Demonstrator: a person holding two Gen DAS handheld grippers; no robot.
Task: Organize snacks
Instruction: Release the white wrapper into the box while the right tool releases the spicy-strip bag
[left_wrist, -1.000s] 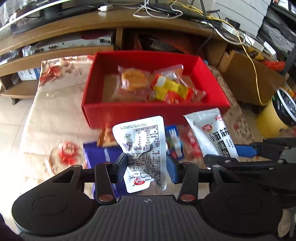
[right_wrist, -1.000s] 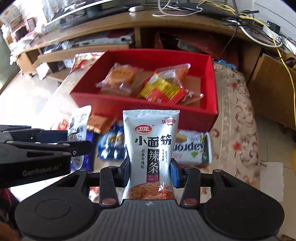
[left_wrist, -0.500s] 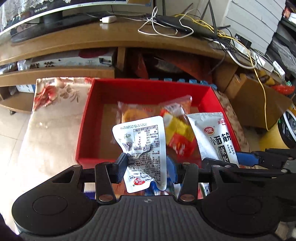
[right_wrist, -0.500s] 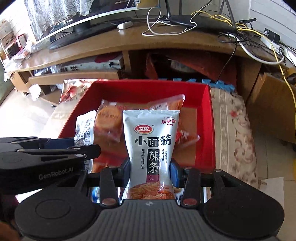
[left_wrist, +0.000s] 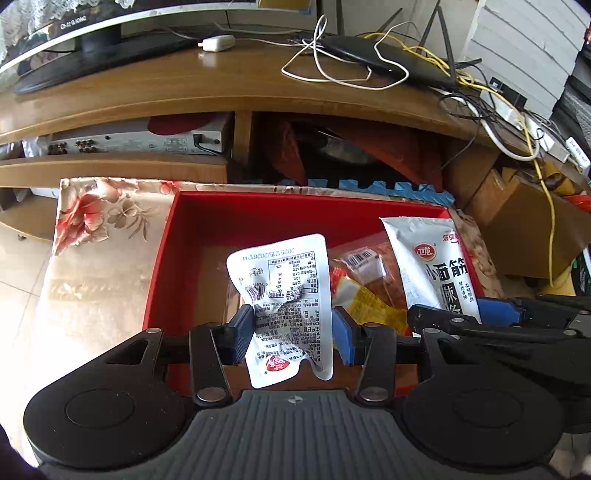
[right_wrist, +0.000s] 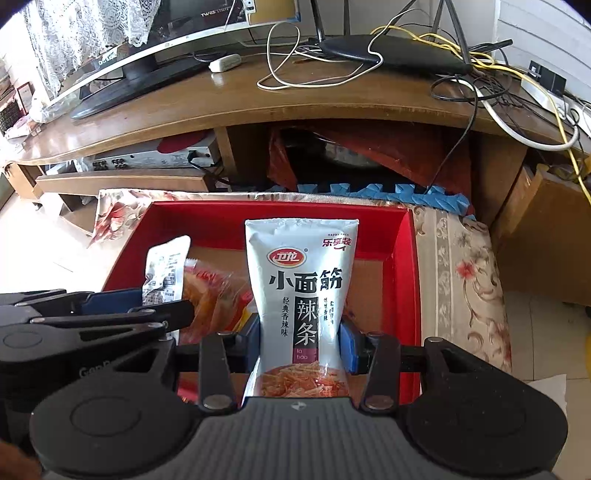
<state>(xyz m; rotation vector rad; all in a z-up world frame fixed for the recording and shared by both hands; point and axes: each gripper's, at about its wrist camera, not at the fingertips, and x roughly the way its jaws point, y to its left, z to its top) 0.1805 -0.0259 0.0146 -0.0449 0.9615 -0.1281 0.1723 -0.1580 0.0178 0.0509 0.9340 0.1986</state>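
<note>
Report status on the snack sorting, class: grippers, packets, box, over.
Left hand-held gripper shut on small white packet. Right hand-held gripper shut on tall white pouch. Both above red box; wrapped snacks already inside. Nothing blocking.

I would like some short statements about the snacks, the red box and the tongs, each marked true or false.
1. The left tongs grip a white packet. True.
2. The right tongs are empty. False: they grip a white spicy-strip pouch.
3. The red box holds no snacks. False: clear-wrapped snacks lie inside.
4. Both held packets hang over the red box. True.
5. The box stands on a flowered cloth. True.
</note>
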